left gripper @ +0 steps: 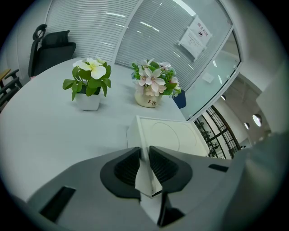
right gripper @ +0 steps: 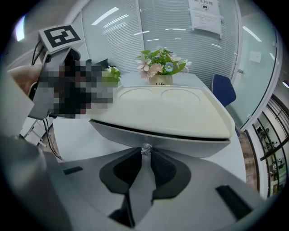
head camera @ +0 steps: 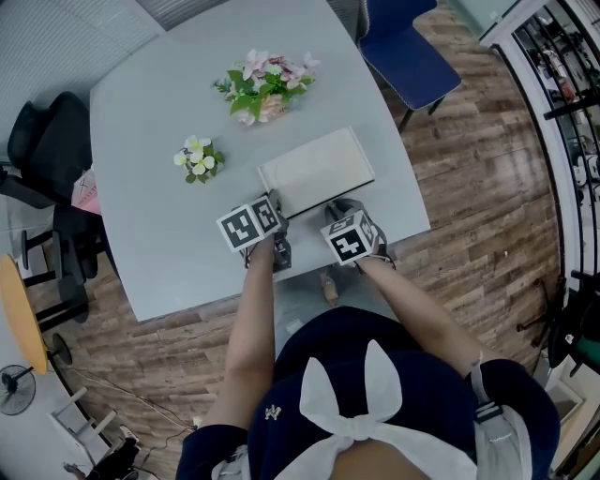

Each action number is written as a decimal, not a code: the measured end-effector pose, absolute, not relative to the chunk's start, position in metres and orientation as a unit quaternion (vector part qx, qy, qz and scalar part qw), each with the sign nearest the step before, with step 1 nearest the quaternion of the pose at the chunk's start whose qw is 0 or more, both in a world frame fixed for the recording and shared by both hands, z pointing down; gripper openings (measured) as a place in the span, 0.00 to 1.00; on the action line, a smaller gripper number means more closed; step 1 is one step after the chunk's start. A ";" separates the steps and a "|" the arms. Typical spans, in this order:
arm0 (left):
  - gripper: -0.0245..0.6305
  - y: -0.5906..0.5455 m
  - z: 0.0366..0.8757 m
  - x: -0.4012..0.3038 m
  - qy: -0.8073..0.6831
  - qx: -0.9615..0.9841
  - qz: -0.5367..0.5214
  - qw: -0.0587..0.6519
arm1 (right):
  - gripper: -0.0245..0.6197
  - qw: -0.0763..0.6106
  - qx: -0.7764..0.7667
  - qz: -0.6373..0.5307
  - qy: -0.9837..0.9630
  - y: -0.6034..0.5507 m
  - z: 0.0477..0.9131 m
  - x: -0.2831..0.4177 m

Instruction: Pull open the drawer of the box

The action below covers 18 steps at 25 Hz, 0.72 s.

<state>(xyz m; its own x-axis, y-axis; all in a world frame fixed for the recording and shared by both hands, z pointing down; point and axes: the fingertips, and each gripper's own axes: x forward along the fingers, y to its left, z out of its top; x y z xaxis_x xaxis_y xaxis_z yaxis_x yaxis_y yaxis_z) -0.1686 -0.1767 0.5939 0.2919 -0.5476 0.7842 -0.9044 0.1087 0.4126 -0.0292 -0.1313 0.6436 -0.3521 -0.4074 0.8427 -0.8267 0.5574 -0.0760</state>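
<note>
Closest in the head view is the person's dark garment with a white bow (head camera: 361,412), and two bare forearms reach from it to the near edge of the light grey table (head camera: 159,234). The left gripper (left gripper: 143,158) points down at the table with its jaws drawn nearly together. They are clamped on the near left corner of the flat white box (left gripper: 171,135), and the corner's edge is pinched between the two dark pads (left gripper: 128,167). The right gripper (right gripper: 146,155) sits just beside it at the box's front. Its jaws are narrowed to a slim gap and closed on the small clear knob (right gripper: 146,149), which sticks out from the middle of the drawer front (right gripper: 180,140). That front is a pale band directly under the overhanging lid, with a thin dark line between them. From above, no part of the drawer can be seen sticking out. The box lies flat near the table's front edge, turned slightly askew. Beyond it to the left stands a small white pot of white flowers (left gripper: 90,85), and further back a cream pot with a pink bouquet (left gripper: 153,85); both are well apart from the box. A black chair (head camera: 42,131) stands off the table's left side and a blue chair (head camera: 405,56) past its far corner, on a wood-plank floor (head camera: 487,187). Slatted blinds (left gripper: 149,40) and a glass wall with a posted paper (right gripper: 205,13) close the background.
</note>
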 end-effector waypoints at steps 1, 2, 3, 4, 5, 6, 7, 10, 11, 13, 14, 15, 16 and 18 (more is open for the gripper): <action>0.16 -0.177 0.594 -0.169 -0.566 0.641 0.183 0.485 | 0.14 0.410 0.395 0.256 -0.781 -0.131 0.644 -0.029; 0.16 -0.176 0.595 -0.169 -0.566 0.641 0.182 0.485 | 0.14 0.411 0.395 0.256 -0.781 -0.130 0.644 -0.029; 0.16 -0.176 0.595 -0.169 -0.566 0.641 0.181 0.486 | 0.14 0.411 0.394 0.257 -0.781 -0.130 0.644 -0.029; 0.16 -0.176 0.595 -0.169 -0.565 0.641 0.180 0.487 | 0.14 0.411 0.394 0.258 -0.780 -0.129 0.644 -0.029; 0.16 -0.177 0.595 -0.169 -0.565 0.641 0.178 0.488 | 0.14 0.412 0.394 0.258 -0.780 -0.128 0.644 -0.029; 0.16 -0.177 0.594 -0.169 -0.564 0.642 0.177 0.488 | 0.14 0.412 0.394 0.258 -0.780 -0.127 0.644 -0.029; 0.16 -0.177 0.594 -0.169 -0.564 0.642 0.175 0.489 | 0.14 0.412 0.394 0.258 -0.780 -0.127 0.644 -0.028; 0.16 -0.177 0.594 -0.169 -0.565 0.642 0.173 0.488 | 0.14 0.412 0.395 0.256 -0.780 -0.126 0.643 -0.027; 0.16 -0.177 0.593 -0.169 -0.566 0.642 0.172 0.488 | 0.14 0.411 0.396 0.257 -0.780 -0.126 0.643 -0.027; 0.16 -0.176 0.594 -0.170 -0.567 0.642 0.172 0.486 | 0.14 0.411 0.395 0.258 -0.780 -0.125 0.643 -0.027; 0.16 -0.176 0.594 -0.170 -0.568 0.642 0.172 0.486 | 0.14 0.411 0.395 0.259 -0.780 -0.124 0.643 -0.027; 0.16 -0.176 0.594 -0.170 -0.568 0.642 0.172 0.486 | 0.14 0.411 0.395 0.259 -0.780 -0.124 0.643 -0.027; 0.16 -0.177 0.594 -0.170 -0.568 0.642 0.171 0.487 | 0.14 0.411 0.395 0.258 -0.780 -0.124 0.643 -0.027; 0.16 -0.177 0.594 -0.170 -0.567 0.641 0.168 0.489 | 0.14 0.410 0.396 0.257 -0.781 -0.124 0.643 -0.027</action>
<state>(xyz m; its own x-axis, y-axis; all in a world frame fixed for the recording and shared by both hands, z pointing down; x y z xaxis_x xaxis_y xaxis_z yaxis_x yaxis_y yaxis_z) -0.1697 -0.1771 0.5941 0.3001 -0.5630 0.7701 -0.8919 0.1208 0.4358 -0.0268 -0.1239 0.6433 -0.3511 -0.4066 0.8435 -0.8286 0.5545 -0.0776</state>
